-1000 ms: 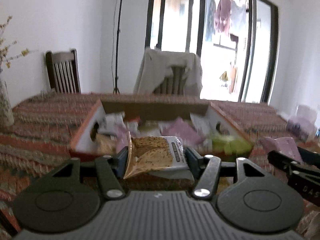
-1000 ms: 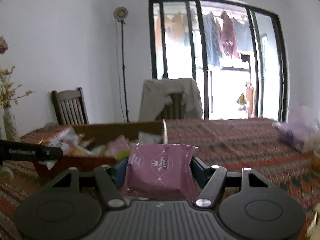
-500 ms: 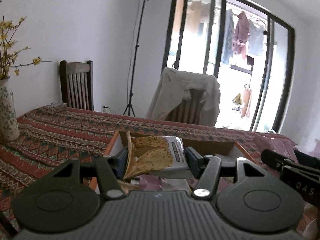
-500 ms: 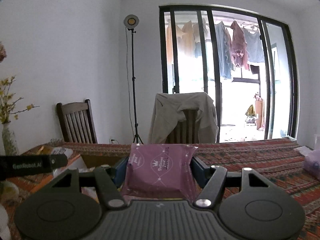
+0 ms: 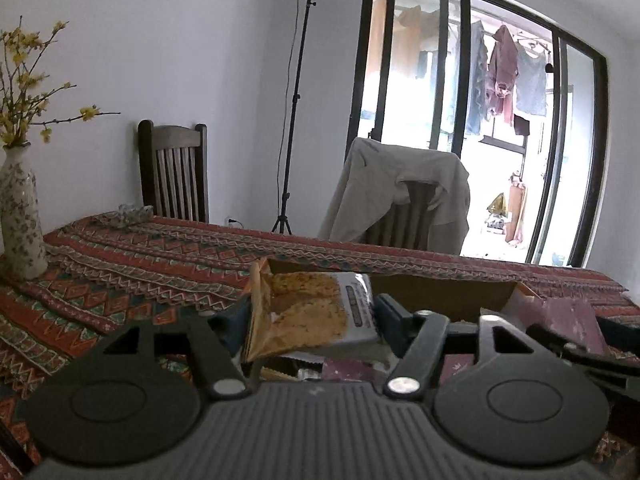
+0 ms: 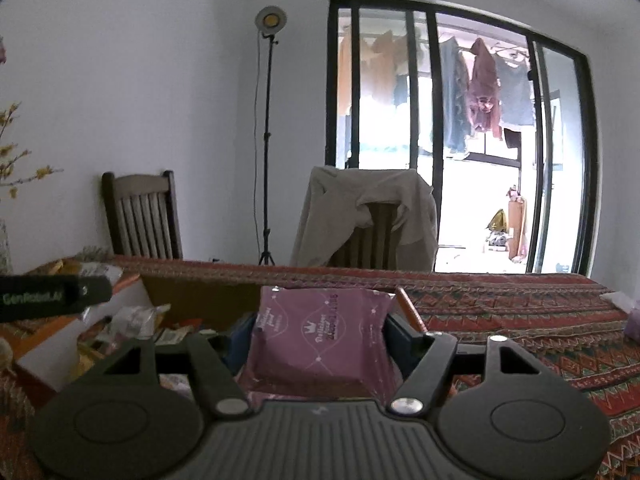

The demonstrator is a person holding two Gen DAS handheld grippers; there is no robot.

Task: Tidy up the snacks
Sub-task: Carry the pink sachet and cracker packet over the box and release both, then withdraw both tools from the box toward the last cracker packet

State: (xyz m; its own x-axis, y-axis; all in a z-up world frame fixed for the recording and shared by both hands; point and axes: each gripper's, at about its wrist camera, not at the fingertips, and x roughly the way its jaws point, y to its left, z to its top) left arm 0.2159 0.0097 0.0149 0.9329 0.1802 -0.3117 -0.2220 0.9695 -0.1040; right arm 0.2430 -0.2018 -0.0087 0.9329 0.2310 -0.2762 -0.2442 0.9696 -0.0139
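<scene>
Left wrist view first: our left gripper (image 5: 314, 314) has the brown cracker packet (image 5: 308, 314) between its fingers (image 5: 386, 316), over the left end of the cardboard box (image 5: 440, 294) that sits on the bench (image 5: 120, 280). These fingers have just been opening, and the packet now stands tilted, pressed against the left finger with a gap on its right side; we judge it released or nearly so. Our worry is that it tips onto the box's left wall and slides out onto the bench cloth instead of dropping among the snacks below. A vase (image 5: 18, 216) stands at the bench's far left, well apart.

Right wrist view next: our right gripper (image 6: 318, 338) carries the pink packet (image 6: 320, 336) over the right end of the box (image 6: 192, 300), just beside its right wall. These fingers (image 6: 400, 334) have also just been opening, yet both pads seem to touch the packet's sides, so we cannot tell whether it is gripped. Released here, it could catch on that wall and fall outside. The left tool (image 6: 48, 298) sits close on the left, so the two could knock together.
</scene>
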